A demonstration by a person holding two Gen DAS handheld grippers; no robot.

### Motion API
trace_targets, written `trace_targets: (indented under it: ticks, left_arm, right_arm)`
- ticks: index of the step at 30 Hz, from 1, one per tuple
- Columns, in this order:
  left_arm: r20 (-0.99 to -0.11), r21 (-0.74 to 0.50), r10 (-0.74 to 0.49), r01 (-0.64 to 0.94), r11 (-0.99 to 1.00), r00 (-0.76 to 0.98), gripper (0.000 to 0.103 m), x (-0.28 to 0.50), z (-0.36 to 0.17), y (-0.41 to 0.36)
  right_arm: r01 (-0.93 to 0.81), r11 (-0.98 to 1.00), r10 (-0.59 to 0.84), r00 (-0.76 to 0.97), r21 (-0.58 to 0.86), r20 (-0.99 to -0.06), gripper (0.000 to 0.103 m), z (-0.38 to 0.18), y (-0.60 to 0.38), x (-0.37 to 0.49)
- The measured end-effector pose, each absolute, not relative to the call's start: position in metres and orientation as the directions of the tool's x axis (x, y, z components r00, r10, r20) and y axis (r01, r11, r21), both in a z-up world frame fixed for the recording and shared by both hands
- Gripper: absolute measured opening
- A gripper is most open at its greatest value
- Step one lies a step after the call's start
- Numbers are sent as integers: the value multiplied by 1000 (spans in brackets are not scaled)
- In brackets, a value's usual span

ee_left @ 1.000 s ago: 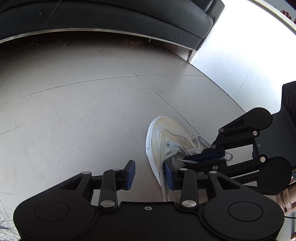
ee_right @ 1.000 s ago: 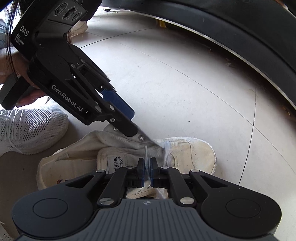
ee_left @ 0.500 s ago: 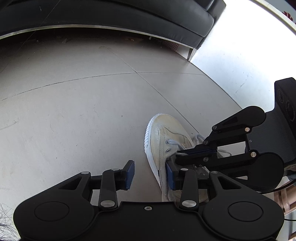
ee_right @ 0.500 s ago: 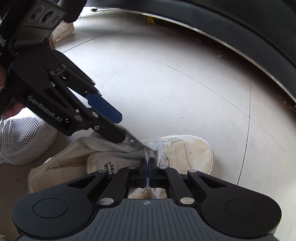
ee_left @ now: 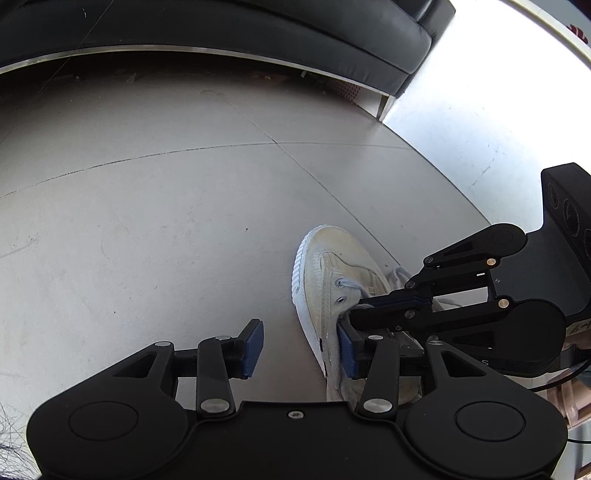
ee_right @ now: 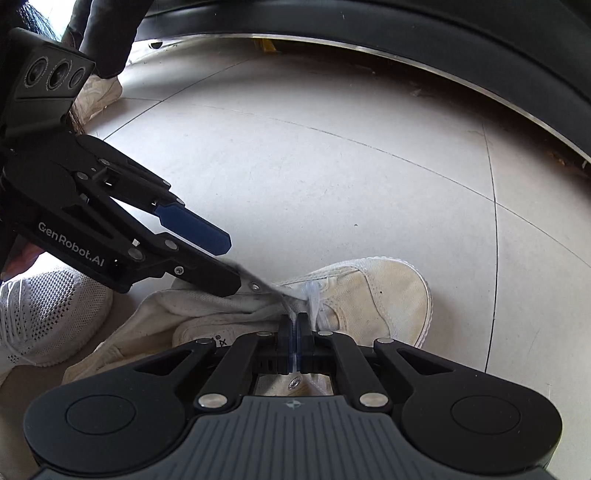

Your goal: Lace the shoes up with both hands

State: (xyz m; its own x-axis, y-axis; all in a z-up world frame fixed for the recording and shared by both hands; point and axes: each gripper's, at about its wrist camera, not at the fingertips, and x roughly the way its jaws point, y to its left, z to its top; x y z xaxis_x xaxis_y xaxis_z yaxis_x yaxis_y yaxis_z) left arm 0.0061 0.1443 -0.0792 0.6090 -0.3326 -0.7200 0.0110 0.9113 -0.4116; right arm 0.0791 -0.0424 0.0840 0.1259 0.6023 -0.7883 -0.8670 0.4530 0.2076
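Observation:
A worn white canvas shoe [ee_left: 332,273] lies on the grey floor, toe [ee_right: 373,295] pointing away. My right gripper [ee_right: 294,332] is shut on the thin white lace [ee_right: 310,295] just above the eyelets, and the lace runs between its pads. From the left wrist view, the right gripper [ee_left: 391,299] reaches in from the right over the shoe's throat. My left gripper [ee_left: 301,349] has its jaws opening. Its right pad [ee_left: 347,350] rests at the shoe's eyelet flap, and its left pad [ee_left: 255,347] hangs over bare floor. In the right wrist view, the left gripper [ee_right: 231,262] comes in from the left.
A black sofa [ee_left: 221,26] with a metal base strip curves along the far side. A white mesh sneaker [ee_right: 44,310] sits at the left, close to the canvas shoe. Another pale shoe [ee_right: 99,92] lies further back on the left. Grey floor tiles [ee_left: 147,221] stretch ahead.
The right gripper rolled and closed fully on the lace, settling lower over the shoe. The left gripper's jaws spread a little wider, and the hand stayed in place.

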Motion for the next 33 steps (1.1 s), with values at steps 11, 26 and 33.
trace_targets:
  ticks: [11, 26, 33]
  left_arm:
    - [-720, -414, -332, 6, 910, 610, 44, 6, -80, 144]
    - [-722, -392, -322, 21, 920, 613, 45, 5, -79, 142]
    - [-724, -392, -325, 25, 919, 609, 45, 6, -80, 141]
  right_arm:
    - [-851, 469, 625, 130, 237, -770, 2, 75, -38, 83]
    - [-907, 408, 571, 168, 100, -804, 5, 88, -18, 79]
    - [-912, 396, 556, 146, 106, -818, 5, 83, -14, 83]
